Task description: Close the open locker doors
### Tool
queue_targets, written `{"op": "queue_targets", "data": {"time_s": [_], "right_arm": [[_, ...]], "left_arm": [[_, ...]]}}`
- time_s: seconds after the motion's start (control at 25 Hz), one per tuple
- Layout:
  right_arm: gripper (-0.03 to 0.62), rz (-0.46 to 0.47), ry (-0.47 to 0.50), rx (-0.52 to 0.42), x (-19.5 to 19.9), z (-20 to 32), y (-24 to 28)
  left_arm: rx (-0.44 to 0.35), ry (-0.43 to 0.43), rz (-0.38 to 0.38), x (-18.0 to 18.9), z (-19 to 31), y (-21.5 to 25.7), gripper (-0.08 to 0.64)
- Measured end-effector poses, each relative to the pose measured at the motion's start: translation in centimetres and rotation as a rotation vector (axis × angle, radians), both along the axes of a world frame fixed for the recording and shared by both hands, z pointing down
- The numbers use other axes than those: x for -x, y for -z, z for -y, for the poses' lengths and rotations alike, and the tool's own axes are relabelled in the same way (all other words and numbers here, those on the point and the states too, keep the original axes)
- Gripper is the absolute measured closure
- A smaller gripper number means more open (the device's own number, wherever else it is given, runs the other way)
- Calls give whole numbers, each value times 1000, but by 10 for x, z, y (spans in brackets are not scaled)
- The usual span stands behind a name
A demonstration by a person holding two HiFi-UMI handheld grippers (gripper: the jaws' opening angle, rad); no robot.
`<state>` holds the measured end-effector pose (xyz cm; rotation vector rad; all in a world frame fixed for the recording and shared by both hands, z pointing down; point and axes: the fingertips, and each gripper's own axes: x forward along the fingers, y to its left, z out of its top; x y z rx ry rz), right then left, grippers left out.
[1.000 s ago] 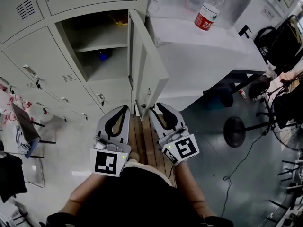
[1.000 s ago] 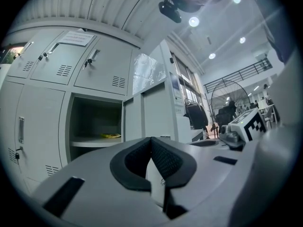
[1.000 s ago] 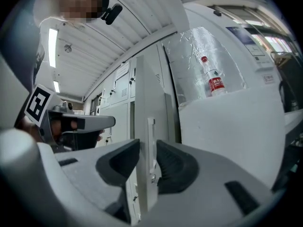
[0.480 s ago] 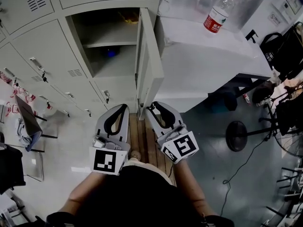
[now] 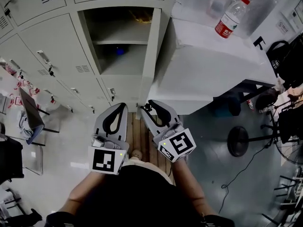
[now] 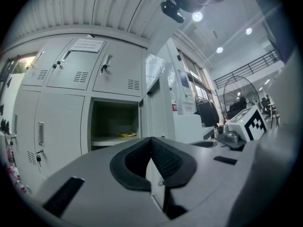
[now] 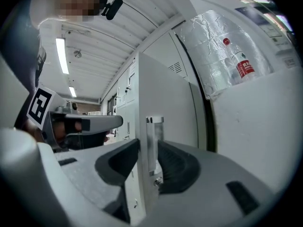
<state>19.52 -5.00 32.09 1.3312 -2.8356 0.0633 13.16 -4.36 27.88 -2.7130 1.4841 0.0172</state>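
Grey lockers fill the wall; one locker door stands wide open, edge-on in the head view. The right gripper straddles the door's handle, its jaws opening and the pads apparently clear of it. The left gripper is pressed together and empty. Risk: once released, the door may not close, or a pad may catch the handle and drag the door wider.

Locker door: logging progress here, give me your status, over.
Left gripper shut, empty. Right gripper jaws opening, locker door edge between them. Door wide open. Nothing seen blocking swing.
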Motion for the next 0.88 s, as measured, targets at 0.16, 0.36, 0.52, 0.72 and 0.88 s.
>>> {"op": "queue_targets", "data": {"time_s": [0.16,0.36,0.52,0.72,0.88], "right_arm": [[479,2,18,-4,9,3,0],[479,28,61,21,21,7,-1],[479,28,86,32,33,13,-1],[479,8,100,25,49,20,-2],[479,-3,107,15,63,25,-1]], "left_arm": [[-4,28,-1,9,2,2,560],[-6,61,-13,20,1,2,560],[1,88,-22,28,3,1,560],[-17,115,-32,41,8,4,560],[-17,138,-48,54,15,3,560]]}}
